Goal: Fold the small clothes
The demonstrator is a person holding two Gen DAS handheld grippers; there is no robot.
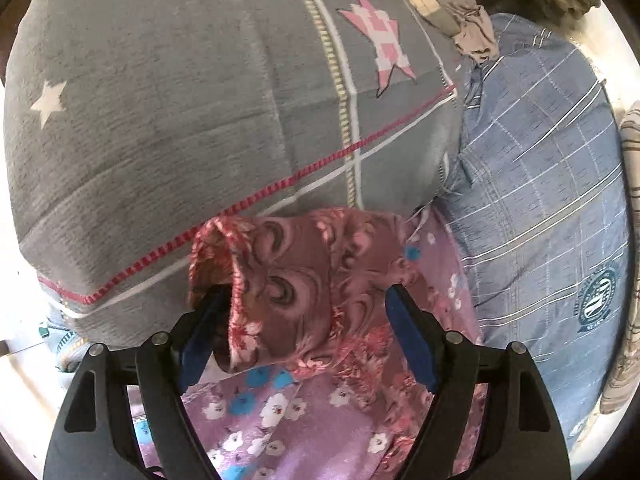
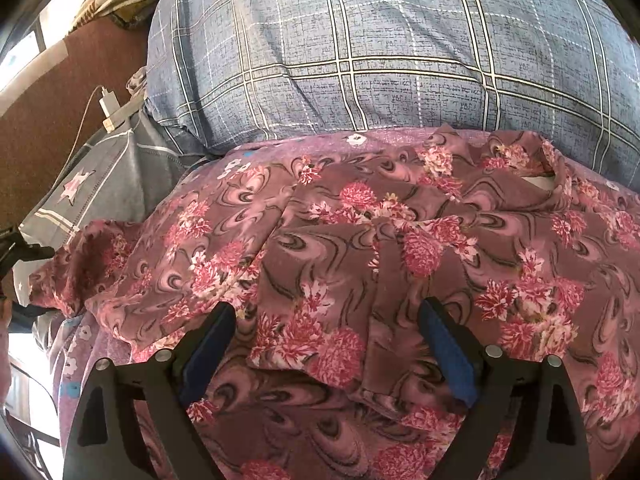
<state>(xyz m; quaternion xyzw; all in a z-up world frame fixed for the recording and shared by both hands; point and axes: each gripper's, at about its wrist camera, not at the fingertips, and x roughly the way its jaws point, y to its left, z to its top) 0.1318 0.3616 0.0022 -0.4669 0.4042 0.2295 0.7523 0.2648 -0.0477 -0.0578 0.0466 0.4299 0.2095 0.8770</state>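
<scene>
A small maroon garment with pink flowers (image 2: 340, 248) lies spread on a purple floral bedsheet (image 1: 280, 412). In the left wrist view one end of it, a sleeve or leg opening (image 1: 280, 276), lies between the fingers of my left gripper (image 1: 306, 300). The left finger sits inside the opening's mouth. The jaws stand wide apart. My right gripper (image 2: 328, 320) is open low over the garment's middle, with fabric bunched between its blue pads (image 2: 448, 344). A black part, perhaps the left gripper, shows at the left edge of the right wrist view (image 2: 20, 248).
A grey pillow with stars (image 1: 200, 100) and a blue checked pillow (image 2: 380, 40) lie just behind the garment. A white charger with cable (image 2: 108, 108) rests by the brown headboard (image 2: 48, 120). A crumpled tan cloth (image 1: 476, 36) lies between the pillows.
</scene>
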